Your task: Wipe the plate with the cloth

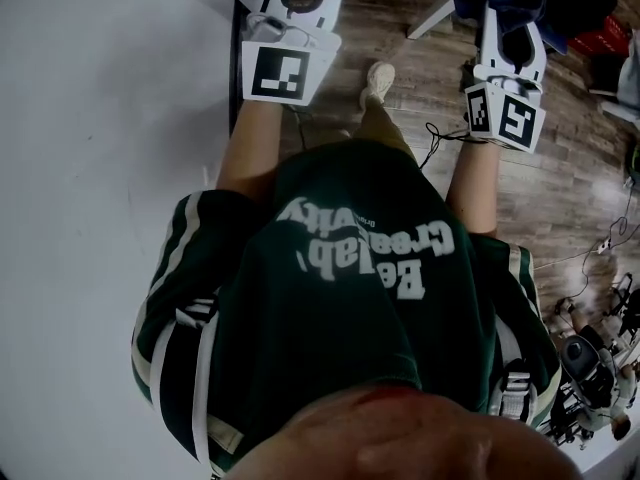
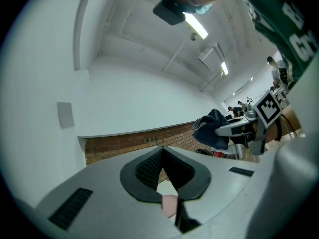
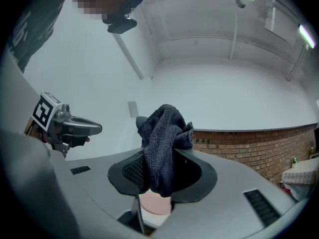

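Dark bunched cloth (image 3: pixel 162 133) (knit-textured) in right hand-held gripper (image 3: pixel 158 158)

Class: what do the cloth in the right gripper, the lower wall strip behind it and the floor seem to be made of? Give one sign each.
Cloth: soft knitted or terry textile, dark blue-grey, matt; looped weave and limp folds show. Lower wall strip: bare brick, matt; courses and joints. Floor: seemingly wood or wood-look planks; grain, seams.

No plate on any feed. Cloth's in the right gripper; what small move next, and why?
Probably tilt both grippers down to find the plate: right gripper clamps the dark cloth, left gripper is shut, empty, both facing wall and ceiling.
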A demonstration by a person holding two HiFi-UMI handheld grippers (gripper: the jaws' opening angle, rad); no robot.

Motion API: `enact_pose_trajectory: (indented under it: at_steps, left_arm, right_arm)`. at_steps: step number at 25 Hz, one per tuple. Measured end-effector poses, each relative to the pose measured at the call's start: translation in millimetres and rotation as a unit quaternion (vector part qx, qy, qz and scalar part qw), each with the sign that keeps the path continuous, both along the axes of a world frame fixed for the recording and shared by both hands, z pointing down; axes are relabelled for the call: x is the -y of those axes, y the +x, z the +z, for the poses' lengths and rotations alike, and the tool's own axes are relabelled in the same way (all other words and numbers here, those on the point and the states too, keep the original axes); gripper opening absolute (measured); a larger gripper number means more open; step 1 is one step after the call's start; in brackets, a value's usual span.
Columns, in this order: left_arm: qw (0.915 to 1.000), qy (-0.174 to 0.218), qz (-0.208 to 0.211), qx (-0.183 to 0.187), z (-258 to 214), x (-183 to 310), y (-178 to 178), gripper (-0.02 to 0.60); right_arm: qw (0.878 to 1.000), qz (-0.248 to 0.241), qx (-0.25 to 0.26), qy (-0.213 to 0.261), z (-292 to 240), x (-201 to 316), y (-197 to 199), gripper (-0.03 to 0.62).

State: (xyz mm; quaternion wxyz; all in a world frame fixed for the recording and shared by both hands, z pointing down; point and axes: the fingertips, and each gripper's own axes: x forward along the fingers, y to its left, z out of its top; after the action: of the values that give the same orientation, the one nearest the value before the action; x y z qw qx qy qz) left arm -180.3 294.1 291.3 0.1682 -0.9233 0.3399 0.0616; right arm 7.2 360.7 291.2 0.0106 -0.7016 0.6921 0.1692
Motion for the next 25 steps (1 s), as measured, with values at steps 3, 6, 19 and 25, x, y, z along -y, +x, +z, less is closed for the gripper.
enact_pose_trajectory:
  at_steps: [3,6,19,25]
  left_arm:
    - [1.0,-0.002,-0.009,-0.001,6.4,13.2,1.4,-0.005]
    - [0.9998,0.001,-0.018,0.002,1.3,23.9,-0.2,-0.005]
    - [0.9988,-0.034,-0.031,0.017,8.7,207.8,113.5,-0.005]
    - [0.9966,-0.053,-0.048,0.04,2.1,292.2,138.0,-0.005]
  right_arm:
    - [1.0,-0.01,-0.004,-0.001,5.3,15.3,1.5,0.114]
    - [1.0,-0.026,-0.009,-0.001,-2.8,29.8,-2.3,0.114]
    - [0.994,-0.103,0.007,-0.041,10.3,251.7,81.6,0.114]
    - [0.989,-0.136,0.032,-0.055,1.0,348.0,101.1,0.114]
